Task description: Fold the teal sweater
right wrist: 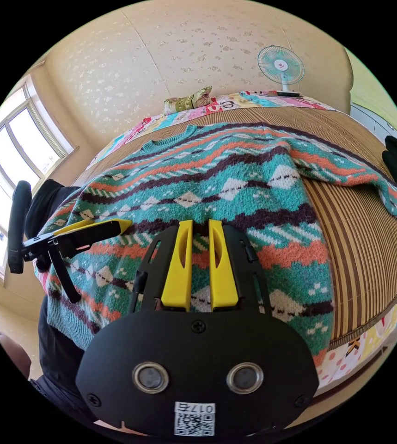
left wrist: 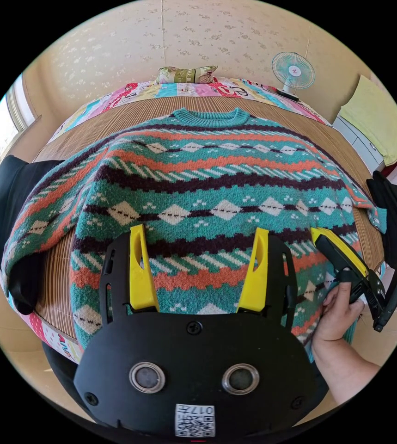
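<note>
From my seat I have the left gripper (left wrist: 198, 266) hovering low over the hem half of the teal sweater (left wrist: 216, 185), its two yellow jaws spread wide with knit showing between them and nothing caught; the right gripper (right wrist: 200, 266) hangs over the same garment near its lower edge, jaws drawn nearly together with a thin slit left, and I cannot tell whether they touch the wool or pinch any of it; the sweater lies face up and spread flat on a striped bamboo mat (left wrist: 341, 148) covering the bed, collar toward the far wall, one sleeve draped off the mat's edge on each side; in the left gripper view I see the right gripper coming in from the side, yellow tip resting at the sweater's edge, and a hand (left wrist: 339, 314) wrapped round its handle; the right gripper view gives me instead the left gripper (right wrist: 124, 224) side-on over the sweater (right wrist: 235, 185), plus a bright window (right wrist: 18, 152); counting, I make it one sweater, two grippers, one hand, one pillow (left wrist: 186, 74) at the head of the bed and one standing fan (left wrist: 293, 71) beside it.
</note>
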A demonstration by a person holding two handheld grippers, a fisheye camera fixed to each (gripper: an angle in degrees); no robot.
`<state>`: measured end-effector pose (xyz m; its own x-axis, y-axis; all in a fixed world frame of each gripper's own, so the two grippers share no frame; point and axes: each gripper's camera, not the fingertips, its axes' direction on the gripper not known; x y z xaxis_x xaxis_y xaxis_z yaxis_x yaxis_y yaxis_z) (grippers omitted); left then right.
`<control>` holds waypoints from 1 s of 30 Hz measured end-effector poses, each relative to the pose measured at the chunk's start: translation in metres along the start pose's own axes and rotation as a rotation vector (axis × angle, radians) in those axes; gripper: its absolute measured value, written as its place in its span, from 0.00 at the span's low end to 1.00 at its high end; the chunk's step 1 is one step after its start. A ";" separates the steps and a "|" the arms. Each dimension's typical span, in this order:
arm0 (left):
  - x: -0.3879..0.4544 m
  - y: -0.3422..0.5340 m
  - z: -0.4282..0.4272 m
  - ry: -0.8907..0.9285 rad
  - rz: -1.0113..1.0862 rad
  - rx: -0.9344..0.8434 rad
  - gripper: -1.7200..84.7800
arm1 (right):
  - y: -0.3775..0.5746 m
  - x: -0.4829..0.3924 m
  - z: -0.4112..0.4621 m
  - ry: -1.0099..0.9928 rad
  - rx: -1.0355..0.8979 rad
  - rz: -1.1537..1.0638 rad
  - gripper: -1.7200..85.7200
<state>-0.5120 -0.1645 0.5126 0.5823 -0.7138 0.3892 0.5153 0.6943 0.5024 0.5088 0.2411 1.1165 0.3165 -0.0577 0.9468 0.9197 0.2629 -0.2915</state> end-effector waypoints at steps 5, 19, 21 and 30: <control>0.014 -0.001 -0.005 0.001 -0.001 0.000 0.37 | 0.002 0.000 0.002 0.000 0.000 0.000 0.09; 0.050 -0.011 -0.028 0.001 -0.002 -0.001 0.37 | 0.006 -0.003 0.008 0.000 -0.001 0.001 0.09; 0.054 -0.013 -0.031 0.000 -0.002 -0.001 0.37 | 0.007 -0.004 0.009 -0.001 -0.001 0.002 0.09; 0.027 -0.020 -0.076 0.141 -0.030 0.032 0.26 | 0.009 -0.007 0.012 -0.007 0.000 0.005 0.09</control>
<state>-0.4594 -0.1909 0.4545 0.6508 -0.7123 0.2627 0.5143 0.6682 0.5376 0.5121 0.2555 1.1092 0.3196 -0.0498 0.9462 0.9182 0.2628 -0.2963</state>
